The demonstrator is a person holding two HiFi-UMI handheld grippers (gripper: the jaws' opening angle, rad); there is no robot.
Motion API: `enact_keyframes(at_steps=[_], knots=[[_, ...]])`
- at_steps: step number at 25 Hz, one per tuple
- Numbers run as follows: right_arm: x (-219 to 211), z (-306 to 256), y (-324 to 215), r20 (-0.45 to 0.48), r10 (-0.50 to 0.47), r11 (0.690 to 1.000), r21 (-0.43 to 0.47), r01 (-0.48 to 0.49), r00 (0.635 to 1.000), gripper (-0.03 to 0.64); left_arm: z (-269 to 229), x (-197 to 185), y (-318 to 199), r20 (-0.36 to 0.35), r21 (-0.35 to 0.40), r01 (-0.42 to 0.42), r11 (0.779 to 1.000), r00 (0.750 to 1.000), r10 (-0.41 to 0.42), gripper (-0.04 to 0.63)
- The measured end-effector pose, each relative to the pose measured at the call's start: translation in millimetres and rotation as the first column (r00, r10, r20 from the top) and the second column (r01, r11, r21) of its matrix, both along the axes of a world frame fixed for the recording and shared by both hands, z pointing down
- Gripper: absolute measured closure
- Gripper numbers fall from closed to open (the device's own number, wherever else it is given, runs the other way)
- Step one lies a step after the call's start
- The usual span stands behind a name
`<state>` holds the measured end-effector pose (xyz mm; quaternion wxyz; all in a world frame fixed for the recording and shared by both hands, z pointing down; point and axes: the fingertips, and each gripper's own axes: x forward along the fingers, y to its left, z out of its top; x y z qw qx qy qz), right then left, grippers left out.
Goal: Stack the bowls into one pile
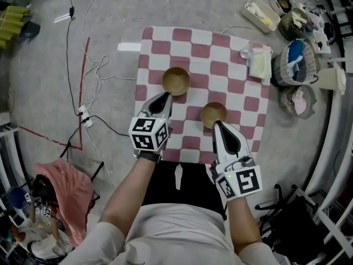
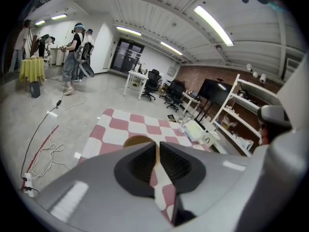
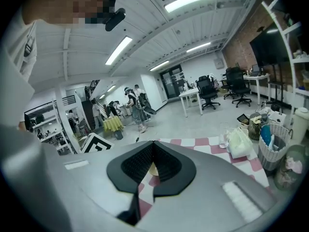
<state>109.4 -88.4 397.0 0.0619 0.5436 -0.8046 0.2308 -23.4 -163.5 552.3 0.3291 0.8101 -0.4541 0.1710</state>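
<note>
Two wooden bowls stand apart on the red-and-white checked table (image 1: pixel 231 43). The larger bowl (image 1: pixel 176 80) is left of centre, and the smaller bowl (image 1: pixel 213 114) sits nearer the front right. My left gripper (image 1: pixel 167 96) is shut and empty, its tips just short of the larger bowl's near rim. My right gripper (image 1: pixel 216 124) is also shut, with its tips at the near edge of the smaller bowl. In the left gripper view the larger bowl (image 2: pixel 137 140) peeks over the shut gripper (image 2: pixel 157 145). In the right gripper view a sliver of the smaller bowl (image 3: pixel 152 168) shows below the shut gripper (image 3: pixel 153 143).
A drinking glass (image 1: pixel 247 51) and a pale folded cloth (image 1: pixel 259 64) lie at the table's back right corner. Baskets (image 1: pixel 297 59) and a tray (image 1: pixel 260 14) stand on the floor to the right. Cables (image 1: pixel 91 73) run along the floor on the left. People (image 2: pixel 76 50) stand far off.
</note>
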Motion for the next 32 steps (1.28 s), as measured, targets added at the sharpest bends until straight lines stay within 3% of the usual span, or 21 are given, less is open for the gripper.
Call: enact_keyframes(at_steps=[9,19,32], knots=[[13,-2,39,-0.013,0.070,0.998,-0.003,-0.070,0.997,0.607,8,38,52,-0.014,-0.020,-0.126,0.992,0.992,0.126,0.589],[35,21,71,-0.014,0.153,0.987,-0.042,-0.153,0.988,0.607,53,80,91,-0.022,-0.097,-0.223,0.970,0.975,0.221,0.589],[40,45,82,0.009,0.188,0.981,-0.056,-0.188,0.982,0.607,93,105,104,-0.076,-0.184,-0.205,0.961,0.978,0.194,0.587]])
